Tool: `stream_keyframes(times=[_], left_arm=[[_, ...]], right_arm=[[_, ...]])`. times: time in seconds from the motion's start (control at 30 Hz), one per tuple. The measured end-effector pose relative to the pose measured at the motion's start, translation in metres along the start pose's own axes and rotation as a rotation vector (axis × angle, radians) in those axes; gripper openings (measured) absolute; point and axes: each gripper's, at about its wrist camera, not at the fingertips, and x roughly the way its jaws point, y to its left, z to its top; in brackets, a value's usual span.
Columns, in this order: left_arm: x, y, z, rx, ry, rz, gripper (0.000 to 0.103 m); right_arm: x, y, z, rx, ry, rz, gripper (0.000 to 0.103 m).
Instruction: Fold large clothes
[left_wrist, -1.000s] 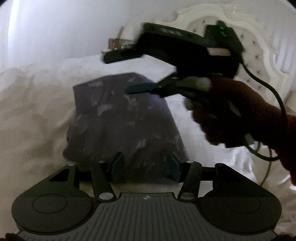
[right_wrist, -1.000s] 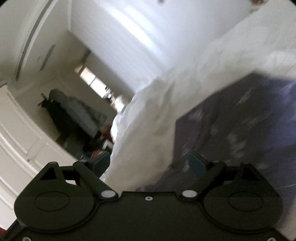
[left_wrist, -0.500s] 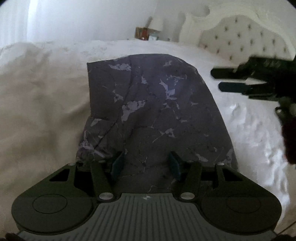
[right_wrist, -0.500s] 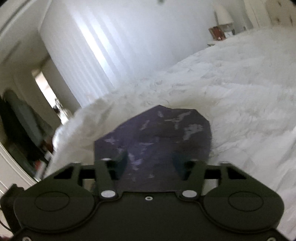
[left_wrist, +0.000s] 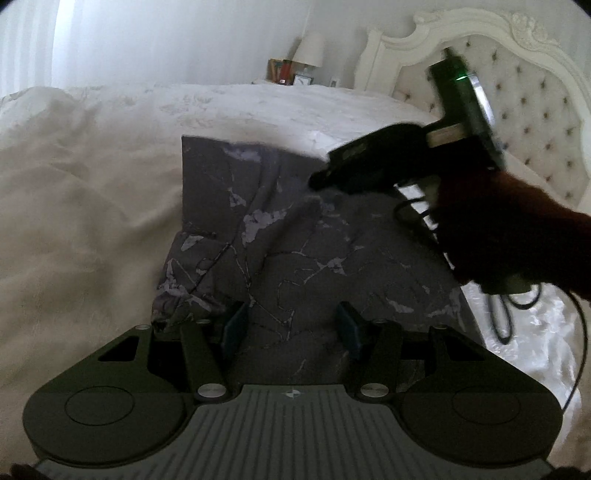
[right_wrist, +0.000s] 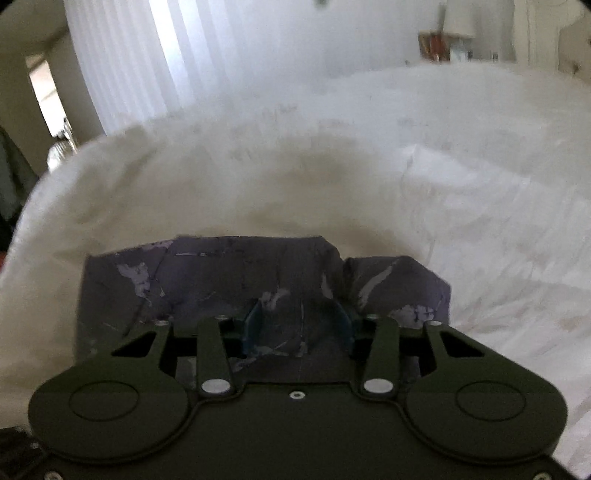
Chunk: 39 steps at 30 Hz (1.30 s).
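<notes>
The dark purple garment with a pale marble-like print lies folded on the white bed, which serves as the reference here. It sits on the blanket in the middle part of the bed, well apart from the tufted headboard.

The left gripper hovers at the edge of the garment farthest from the headboard. Its jaws are half spread, with cloth lying between them, but the pads do not press it.

The right gripper has just been closing its jaws. A raised fold of the garment stands between them and the blue fingers bend against it, so they pinch the cloth.

A lamp stands beside the bed, near the headboard.
</notes>
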Motion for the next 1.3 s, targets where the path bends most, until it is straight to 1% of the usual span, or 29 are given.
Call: stream_keyframes(times=[0.13, 0.27, 0.3, 0.33, 0.37, 0.4, 0.43, 0.47, 0.5, 0.57, 0.63, 0.7, 0.8, 0.87, 0.93, 1.0, 1.1, 1.17, 1.3], left_arm=[[0.001, -0.004, -0.003, 0.013, -0.001, 0.013, 0.052], [-0.001, -0.007, -0.003, 0.016, -0.004, 0.017, 0.053], [-0.002, -0.007, -0.003, 0.013, -0.005, 0.013, 0.056], [-0.003, -0.007, -0.003, 0.007, -0.009, 0.0, 0.064], [-0.003, -0.005, -0.003, -0.002, -0.014, -0.029, 0.07], [-0.003, -0.002, -0.003, -0.011, -0.02, -0.065, 0.083], [-0.004, 0.0, -0.003, -0.015, -0.022, -0.102, 0.093], [-0.004, 0.001, -0.002, -0.013, -0.017, -0.126, 0.094], [-0.006, 0.0, -0.001, -0.008, -0.016, -0.13, 0.095], [-0.011, -0.001, 0.001, 0.007, -0.016, -0.129, 0.095], [-0.018, 0.0, 0.004, 0.011, -0.026, -0.13, 0.095], [-0.029, 0.005, 0.008, 0.0, -0.059, -0.13, 0.096], [-0.042, 0.015, 0.017, -0.015, -0.104, -0.112, 0.103], [-0.042, 0.024, 0.023, -0.028, -0.108, -0.083, 0.103], [-0.035, 0.038, 0.028, -0.071, -0.073, -0.064, 0.103], [-0.02, 0.053, 0.032, -0.135, 0.004, -0.07, 0.103], [0.007, 0.066, 0.03, -0.205, 0.142, -0.124, 0.103], [0.02, 0.067, 0.026, -0.21, 0.214, -0.16, 0.103], [0.03, 0.068, 0.025, -0.235, 0.262, -0.226, 0.103]], right_arm=[[0.011, 0.014, -0.006, -0.084, 0.013, -0.059, 0.052], [0.008, 0.014, -0.008, -0.088, 0.009, -0.062, 0.052], [0.008, 0.012, -0.008, -0.084, 0.001, -0.057, 0.052], [0.006, 0.012, -0.01, -0.081, -0.009, -0.052, 0.053], [0.005, 0.01, -0.01, -0.079, -0.019, -0.043, 0.056], [0.001, 0.01, -0.011, -0.081, -0.032, -0.03, 0.06], [-0.002, 0.01, -0.012, -0.083, -0.043, -0.016, 0.063], [-0.005, 0.009, -0.012, -0.084, -0.054, 0.007, 0.073], [-0.01, 0.009, -0.013, -0.086, -0.064, 0.043, 0.088], [-0.022, 0.009, -0.015, -0.095, -0.081, 0.104, 0.102], [-0.035, 0.008, -0.019, -0.094, -0.097, 0.113, 0.102], [-0.049, 0.002, -0.023, -0.07, -0.116, 0.123, 0.102], [-0.069, -0.021, -0.032, 0.023, -0.155, 0.143, 0.102], [-0.078, -0.039, -0.04, 0.109, -0.167, 0.154, 0.102], [-0.082, -0.06, -0.05, 0.216, -0.158, 0.175, 0.102], [-0.08, -0.077, -0.06, 0.309, -0.134, 0.199, 0.102], [-0.073, -0.093, -0.076, 0.403, -0.105, 0.24, 0.102], [-0.068, -0.098, -0.085, 0.446, -0.093, 0.282, 0.102], [-0.051, -0.096, -0.094, 0.479, -0.055, 0.393, 0.102]])
